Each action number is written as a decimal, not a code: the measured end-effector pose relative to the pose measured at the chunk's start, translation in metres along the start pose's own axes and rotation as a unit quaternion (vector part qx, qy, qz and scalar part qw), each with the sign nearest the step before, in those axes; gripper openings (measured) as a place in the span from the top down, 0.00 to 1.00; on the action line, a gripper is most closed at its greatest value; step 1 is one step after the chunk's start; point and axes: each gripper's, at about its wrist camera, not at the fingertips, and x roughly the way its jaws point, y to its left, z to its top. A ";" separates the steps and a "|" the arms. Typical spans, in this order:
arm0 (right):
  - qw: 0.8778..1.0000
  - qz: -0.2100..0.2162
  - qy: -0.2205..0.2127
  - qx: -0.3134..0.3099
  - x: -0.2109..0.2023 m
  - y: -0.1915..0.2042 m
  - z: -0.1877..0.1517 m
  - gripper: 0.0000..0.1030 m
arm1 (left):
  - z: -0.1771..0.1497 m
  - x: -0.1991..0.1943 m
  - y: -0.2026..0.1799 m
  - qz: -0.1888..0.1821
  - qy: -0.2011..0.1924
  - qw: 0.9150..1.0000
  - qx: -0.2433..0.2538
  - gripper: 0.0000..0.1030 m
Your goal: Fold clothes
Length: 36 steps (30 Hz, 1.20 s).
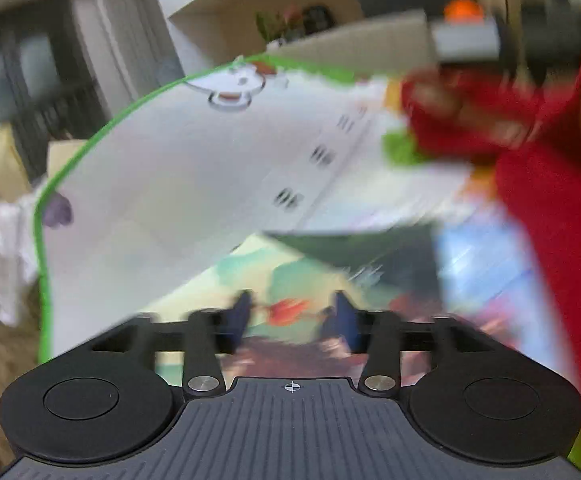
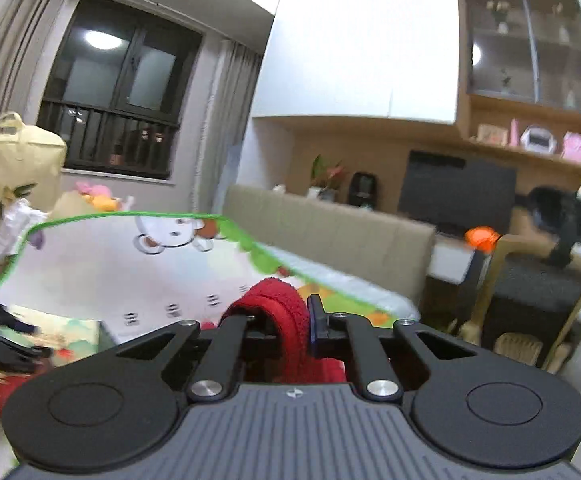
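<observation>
The left gripper (image 1: 292, 314) is held with its blue-padded fingers apart and nothing between them, low in the frame. The right gripper (image 2: 280, 320) is clamped on a red garment (image 2: 280, 300) at lower centre.

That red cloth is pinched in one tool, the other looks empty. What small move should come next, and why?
Probably bring the open left hand-held gripper across to pinch a free edge of the red garment. The right hand-held gripper grips only a bunched fold, so the cloth cannot be spread for folding.
</observation>
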 end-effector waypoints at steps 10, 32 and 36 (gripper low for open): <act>0.996 -0.081 0.022 0.038 -0.044 -0.074 -0.042 0.90 | 0.005 -0.081 -0.216 -0.331 -0.024 0.938 0.095 0.07; 0.989 -0.084 0.087 0.090 -0.091 -0.088 -0.142 0.98 | -0.010 -0.035 -0.104 0.080 -0.043 0.975 0.202 0.02; 0.989 0.005 0.131 0.064 -0.094 -0.034 -0.157 0.56 | -0.030 -0.058 -0.064 0.045 -0.005 0.987 0.153 0.02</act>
